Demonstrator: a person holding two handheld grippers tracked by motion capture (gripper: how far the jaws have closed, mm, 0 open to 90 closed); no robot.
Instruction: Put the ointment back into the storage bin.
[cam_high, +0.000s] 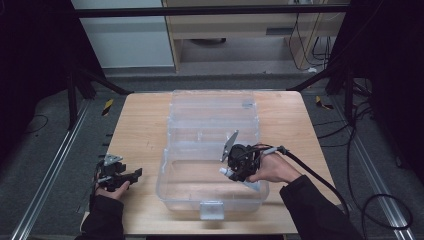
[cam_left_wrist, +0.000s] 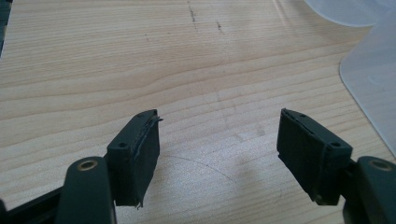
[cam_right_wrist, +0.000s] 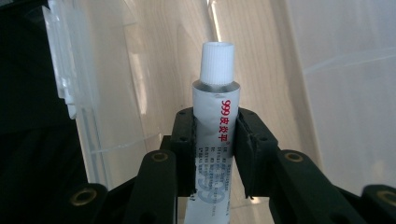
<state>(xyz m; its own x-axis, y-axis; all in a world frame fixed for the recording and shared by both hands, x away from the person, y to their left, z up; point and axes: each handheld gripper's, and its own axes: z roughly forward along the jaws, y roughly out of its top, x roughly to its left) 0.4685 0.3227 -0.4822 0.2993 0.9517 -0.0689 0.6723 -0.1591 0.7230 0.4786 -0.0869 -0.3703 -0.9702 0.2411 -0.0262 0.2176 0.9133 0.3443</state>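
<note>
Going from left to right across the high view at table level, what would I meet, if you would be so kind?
Left hand-held gripper, jaws open over bare wood → wooden table → clear plastic box, lid open → white tube clamped in the right hand-held gripper over the box → the person's right hand → black cable.

A light wooden table (cam_high: 140, 130) with visible grain stands on a grey carpeted floor (cam_high: 45, 150). Metal rails (cam_high: 50, 170) run along the floor on both sides of the table, and black frame struts (cam_high: 95, 82) slant down to the floor at the far corners. Strips of yellow-and-black tape (cam_high: 107, 106) lie on the carpet by each far corner. Black cables (cam_high: 360, 130) trail across the floor at the right. Beyond the table stand a white panel (cam_high: 125, 40) and a pale wooden cabinet (cam_high: 225, 27). Dark curtains (cam_high: 30, 55) close off both sides, leaving the edges dim.
</note>
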